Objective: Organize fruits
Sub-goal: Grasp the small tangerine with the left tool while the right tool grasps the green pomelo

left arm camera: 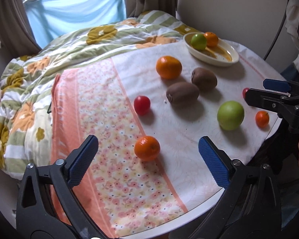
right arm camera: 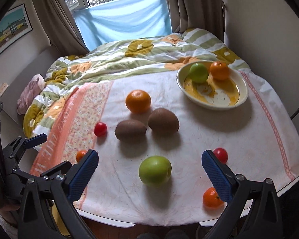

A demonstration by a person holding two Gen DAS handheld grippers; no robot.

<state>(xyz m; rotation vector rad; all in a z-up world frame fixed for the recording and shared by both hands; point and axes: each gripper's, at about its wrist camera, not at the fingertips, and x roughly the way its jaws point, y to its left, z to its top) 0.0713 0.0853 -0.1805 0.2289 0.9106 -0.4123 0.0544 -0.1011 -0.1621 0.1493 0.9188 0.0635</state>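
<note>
Two fruits are already in the dish (right arm camera: 237, 101) at the upper right of the right wrist view: a green apple (right arm camera: 198, 73) and an orange (right arm camera: 219, 70). The task is judged to be at an early stage, since most of the fruit lies loose on the cloth (right arm camera: 209, 139).

Left on the cloth are a large orange (right arm camera: 138, 101) and two kiwis (right arm camera: 130, 129) (right arm camera: 163, 124) at the centre, a second green apple (right arm camera: 155, 170) at the lower centre, two small red fruits (right arm camera: 100, 129) (right arm camera: 220, 155), and two small oranges (right arm camera: 212, 197) (left arm camera: 147, 148).

The left gripper (left arm camera: 148, 160) is spread wide and empty, with the small orange between its fingers. The right gripper (right arm camera: 150, 177) is likewise wide and empty, with the apple just ahead.

In the left wrist view one red fruit (left arm camera: 245, 91) is largely hidden behind the right gripper. Whether the red fruits are tomatoes or cherries cannot be told.
</note>
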